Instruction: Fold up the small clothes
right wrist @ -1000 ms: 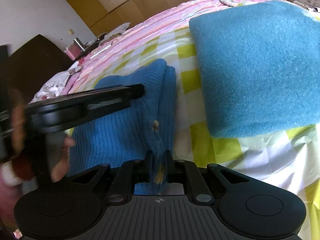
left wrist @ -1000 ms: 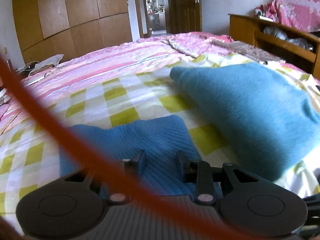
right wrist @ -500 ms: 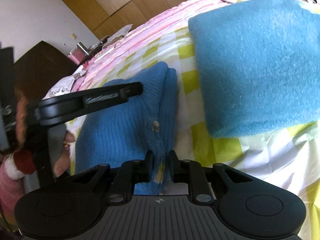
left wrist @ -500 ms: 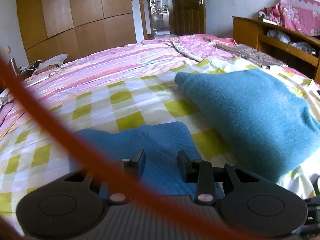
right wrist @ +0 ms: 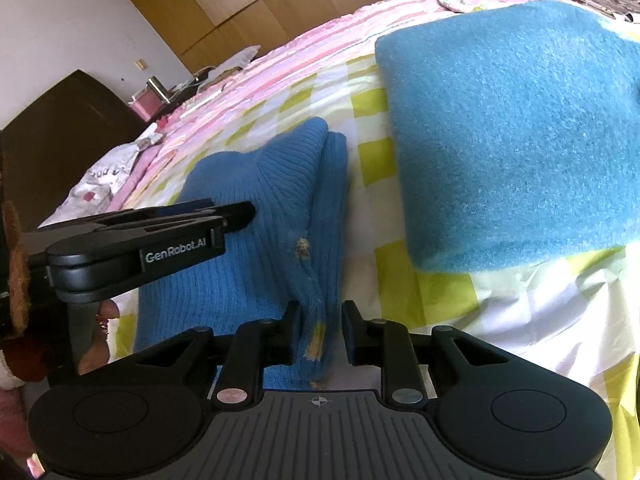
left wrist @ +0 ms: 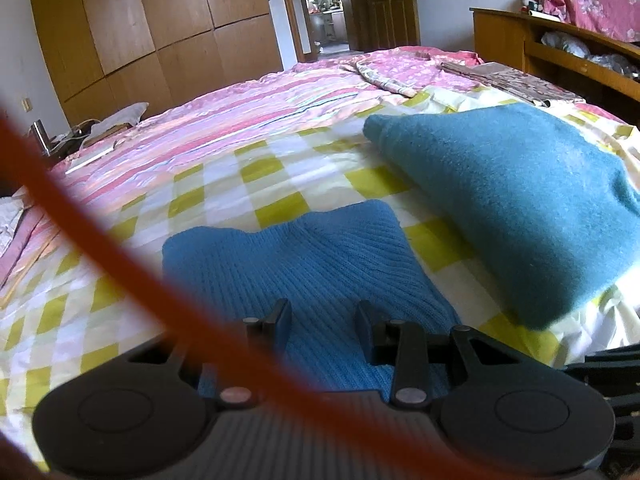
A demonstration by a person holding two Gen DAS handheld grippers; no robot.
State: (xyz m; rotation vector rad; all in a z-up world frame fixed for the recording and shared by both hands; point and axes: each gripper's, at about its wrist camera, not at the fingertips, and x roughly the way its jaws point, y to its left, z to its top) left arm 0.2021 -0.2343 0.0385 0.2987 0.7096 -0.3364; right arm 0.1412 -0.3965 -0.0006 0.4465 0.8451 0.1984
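— Where do we stand with the blue ribbed knit garment?

— It lies folded on the checked bedsheet, at about 7 o'clock from the larger teal folded sweater, near it but apart. We judge it soft, light and stretchy: it will sag and slide out of a fold if we lift it by one layer only.

— And our grippers?

— Our right gripper has its jaws a narrow way apart, straddling the garment's doubled right edge; the cloth stands between the fingers, but we cannot tell whether they press it. Our left gripper stands moderately wide above the garment's near part, holding nothing.

— Where should we take hold?

— At the stacked edge, through all layers, near a corner, with the other gripper on the matching corner.

— What can't we make out?

— The garment's near edge is hidden behind both gripper bodies. A blurred orange cord crosses the left wrist view. The small tan speck on the knit at 12 o'clock from our right fingers could be a button or a stain; we cannot say.
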